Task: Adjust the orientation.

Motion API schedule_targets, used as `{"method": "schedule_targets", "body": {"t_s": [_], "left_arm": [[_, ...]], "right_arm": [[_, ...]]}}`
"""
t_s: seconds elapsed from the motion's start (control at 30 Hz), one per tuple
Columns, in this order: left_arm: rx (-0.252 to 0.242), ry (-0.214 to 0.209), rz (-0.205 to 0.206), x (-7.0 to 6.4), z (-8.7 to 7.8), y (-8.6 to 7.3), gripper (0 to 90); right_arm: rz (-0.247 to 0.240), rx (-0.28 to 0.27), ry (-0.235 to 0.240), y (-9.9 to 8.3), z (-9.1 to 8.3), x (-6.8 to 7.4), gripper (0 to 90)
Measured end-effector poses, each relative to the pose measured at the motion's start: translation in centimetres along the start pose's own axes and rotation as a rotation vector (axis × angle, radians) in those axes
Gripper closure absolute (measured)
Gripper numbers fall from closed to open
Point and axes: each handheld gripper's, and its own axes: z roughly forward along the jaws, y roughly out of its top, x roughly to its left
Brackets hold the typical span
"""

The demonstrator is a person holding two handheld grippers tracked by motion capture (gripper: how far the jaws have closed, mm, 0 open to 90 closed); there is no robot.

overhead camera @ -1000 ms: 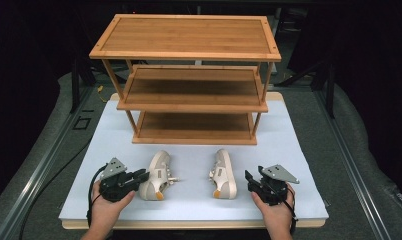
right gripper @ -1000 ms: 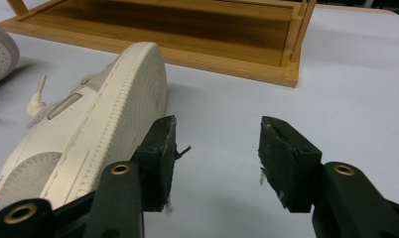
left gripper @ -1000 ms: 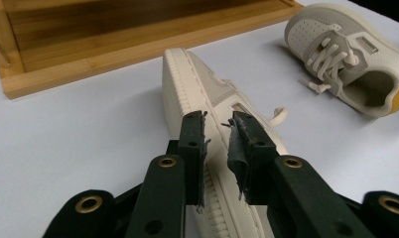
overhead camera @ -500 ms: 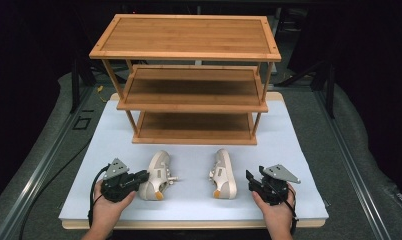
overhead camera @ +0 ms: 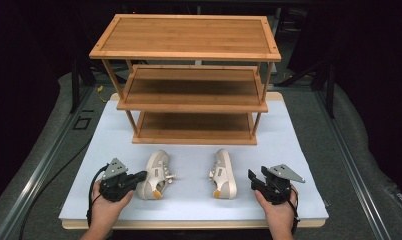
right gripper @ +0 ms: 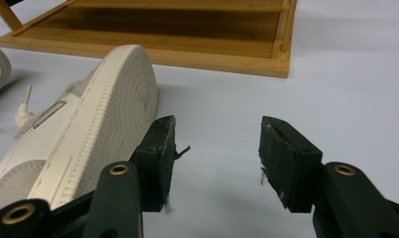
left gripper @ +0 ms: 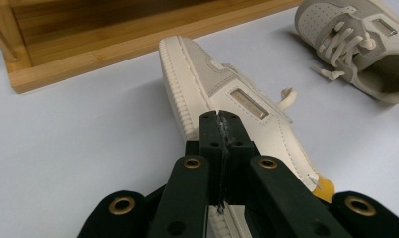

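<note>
On the bench (overhead camera: 299,165), two pale shoes lay on their sides in front of a three-tier wooden rack (overhead camera: 189,90), apart from each other with their openings turned inward. The left gripper (overhead camera: 139,176) was at the heel of the left shoe (overhead camera: 156,172), its jaws pressed together; in the left gripper view they met over the shoe's rim, so it looked to be pinching the collar, though the fabric between them could not be made out. The right gripper (overhead camera: 251,176) sat just beside the right shoe (overhead camera: 224,172) with its jaws spread, the sole edge close against the inner jaw in the right gripper view and nothing between them. The work in hand was probably to lift the pair onto the rack, starting with a firm hold on each shoe. To do it well, the right gripper would need to turn toward the heel and take the collar deep between the jaws, not the rounded sole, which would likely slip. The left grip deserved a small test lift, since a thin pinch of fabric might let the shoe swing. Loose laces could snag on the rack's front edge.
</note>
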Motion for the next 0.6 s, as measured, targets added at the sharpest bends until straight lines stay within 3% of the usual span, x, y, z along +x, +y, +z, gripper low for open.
{"method": "schedule_targets", "body": {"t_s": [0.6], "left_arm": [[0.028,0.078,-0.040,2.1,-0.4,-0.6,89.4]], "right_arm": [[-0.008,0.001,-0.003,0.0,0.0,0.2,48.3]]}}
